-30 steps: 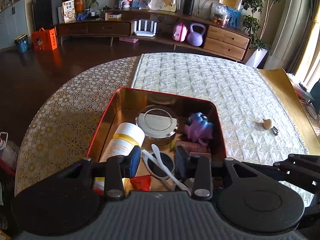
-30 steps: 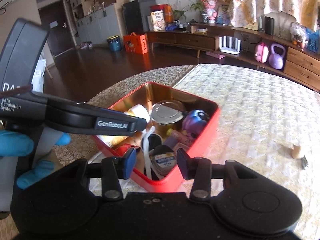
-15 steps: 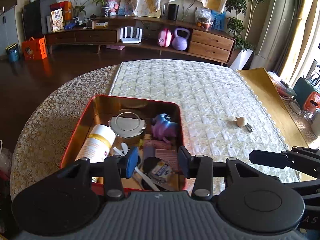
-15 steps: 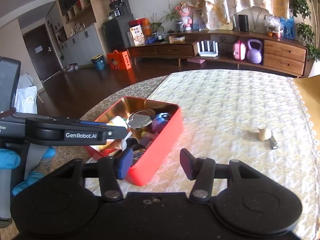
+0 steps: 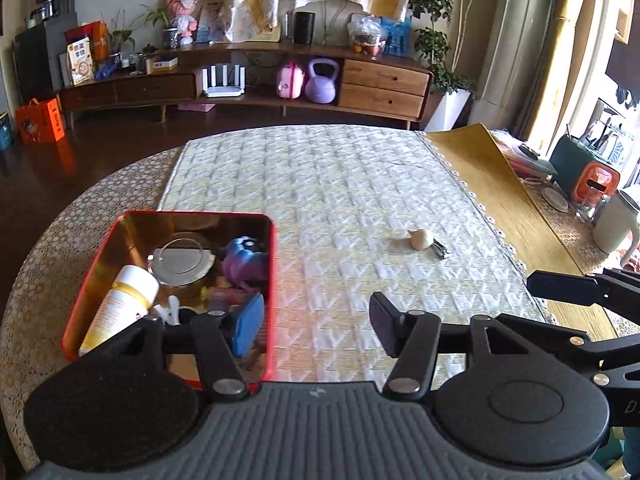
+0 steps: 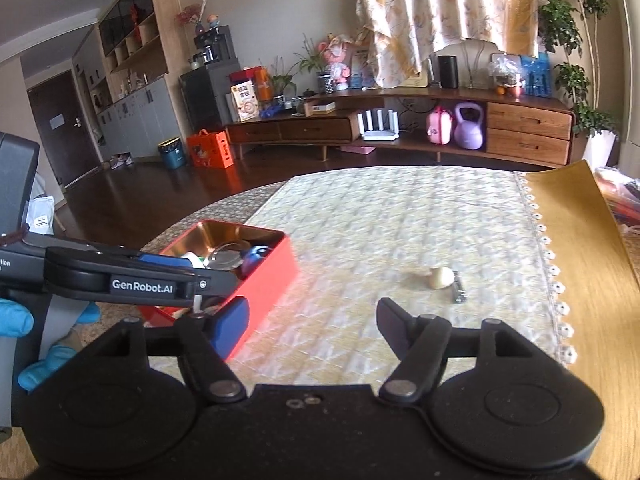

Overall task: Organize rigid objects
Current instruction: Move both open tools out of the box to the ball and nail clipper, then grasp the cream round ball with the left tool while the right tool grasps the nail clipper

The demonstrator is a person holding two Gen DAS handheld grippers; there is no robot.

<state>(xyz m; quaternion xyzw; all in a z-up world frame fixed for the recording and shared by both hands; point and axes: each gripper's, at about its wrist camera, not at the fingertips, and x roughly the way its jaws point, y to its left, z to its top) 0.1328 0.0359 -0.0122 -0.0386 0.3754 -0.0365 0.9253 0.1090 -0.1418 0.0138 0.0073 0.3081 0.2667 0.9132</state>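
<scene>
Behind our bench (image 5: 360,200), under its quilted cloth, a low wooden sideboard lines the wall. We see the red tin (image 5: 86,280) at the near left, holding a white bottle (image 5: 120,308), a round metal lid (image 5: 182,260) and a purple toy (image 5: 240,260). Well apart to the right lies a small beige object (image 6: 441,278) touching a metal clip (image 6: 459,292). Our left tool (image 5: 316,320) and right tool (image 6: 314,320) have just been opening; both stand released, nothing between their jaws.
</scene>
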